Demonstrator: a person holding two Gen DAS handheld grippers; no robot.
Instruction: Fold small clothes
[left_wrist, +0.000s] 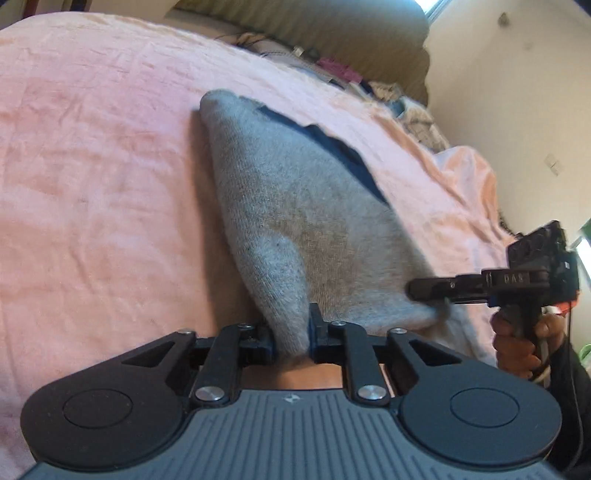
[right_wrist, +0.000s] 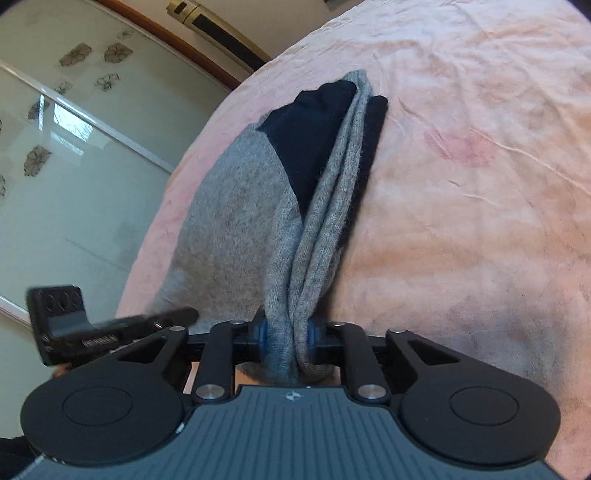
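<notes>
Black tongs with silver screws, ribbed grey housing, seemingly blue pads.

- Soft daylight; a bright window glares at the left view's top edge.
- Glass door carries window reflections.
- Fisheye bends the bed outward; corners vignette black.
- The other tool blurs in the right view.

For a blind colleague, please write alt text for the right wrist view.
The right gripper pinches a bunched edge of a grey and navy garment lying on a pink blanket. The left gripper reaches in from the left.
</notes>
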